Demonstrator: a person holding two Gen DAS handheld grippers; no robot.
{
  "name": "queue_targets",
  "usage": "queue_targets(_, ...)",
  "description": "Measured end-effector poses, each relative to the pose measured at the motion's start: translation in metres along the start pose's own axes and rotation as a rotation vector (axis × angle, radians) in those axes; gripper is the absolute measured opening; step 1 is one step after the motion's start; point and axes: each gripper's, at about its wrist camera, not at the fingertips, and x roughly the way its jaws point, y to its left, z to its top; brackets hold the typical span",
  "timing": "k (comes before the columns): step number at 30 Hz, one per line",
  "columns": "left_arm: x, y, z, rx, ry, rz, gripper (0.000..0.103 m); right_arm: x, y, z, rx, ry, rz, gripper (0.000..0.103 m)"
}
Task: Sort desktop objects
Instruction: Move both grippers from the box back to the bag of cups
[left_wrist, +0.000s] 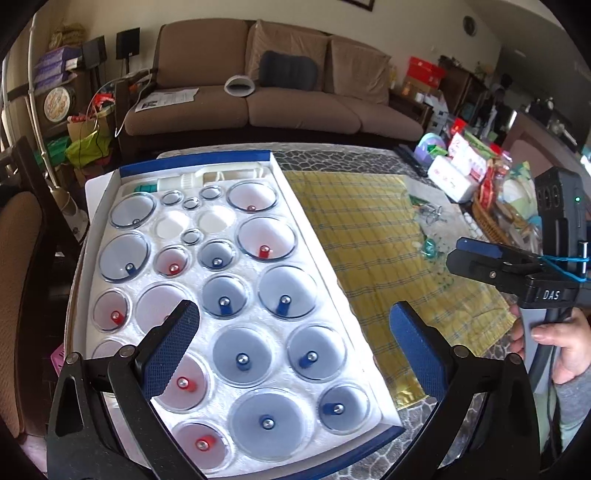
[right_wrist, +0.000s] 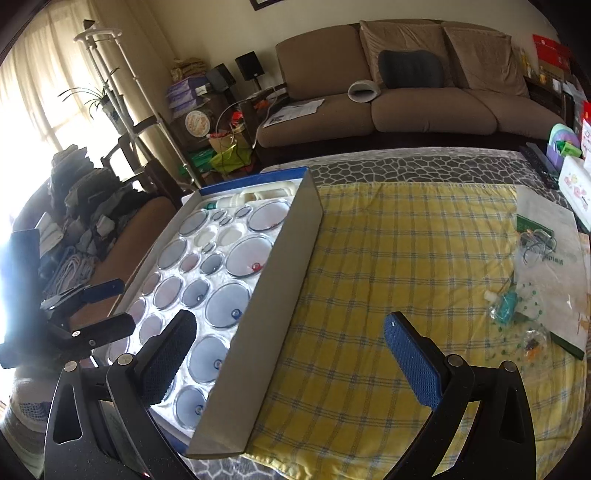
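Both wide open and empty, left gripper (left_wrist: 291, 339) over the box (left_wrist: 288, 206) of cups (left_wrist: 266, 421) on the desk's left, right gripper (right_wrist: 291, 354) beside it: could bump the box wall, tip cups out.

Left gripper (left_wrist: 295, 343): black frame, silver pivot screws, blue textured pads (left_wrist: 413, 347). Right gripper (right_wrist: 291, 354): same build, black body lettered "DAS", blue cord (left_wrist: 561, 264) wound round it, green light lit. Hand (left_wrist: 561, 347) wears a grey sleeve (left_wrist: 572, 402).
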Motion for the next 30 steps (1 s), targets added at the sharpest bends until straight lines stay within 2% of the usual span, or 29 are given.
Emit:
queue_targets(6, 0.024, -0.078, 0.007, 0.057, 0.009, -0.1, 0.103, -0.052, -0.097, -0.019, 0.107, -0.039, -0.114, 0.103)
queue_targets(10, 0.059, -0.131, 0.009, 0.088, 0.062, -0.177, 0.103, -0.076, -0.15, -0.029, 0.149, -0.038, -0.175, 0.103)
queue_targets(14, 0.098, -0.176, 0.015, 0.13, 0.103, -0.203, 0.103, -0.087, -0.191, -0.032, 0.177, -0.035, -0.195, 0.103)
queue_targets(17, 0.128, -0.201, 0.027, 0.151, 0.112, -0.194, 0.103, -0.083, -0.218, -0.027, 0.182, -0.031, -0.212, 0.103)
queue_targets(20, 0.163, -0.219, 0.044, 0.157, 0.118, -0.18, 0.103, -0.07, -0.241, -0.014, 0.18, -0.025, -0.228, 0.096)
queue_targets(23, 0.203, -0.239, 0.064, 0.177, 0.124, -0.167, 0.101, -0.052, -0.265, 0.003, 0.17, -0.026, -0.24, 0.094)
queue_targets(24, 0.216, -0.244, 0.071, 0.172, 0.129, -0.163, 0.099, -0.046, -0.274, 0.01, 0.171, -0.026, -0.242, 0.09)
queue_targets(25, 0.229, -0.248, 0.079, 0.17, 0.131, -0.153, 0.092, -0.04, -0.283, 0.016, 0.174, -0.029, -0.25, 0.087)
queue_targets(27, 0.254, -0.258, 0.091, 0.189, 0.13, -0.143, 0.087, -0.029, -0.301, 0.029, 0.182, -0.04, -0.246, 0.07)
queue_targets(30, 0.289, -0.273, 0.105, 0.242, 0.129, -0.13, 0.087, -0.012, -0.325, 0.044, 0.2, -0.063, -0.22, 0.069)
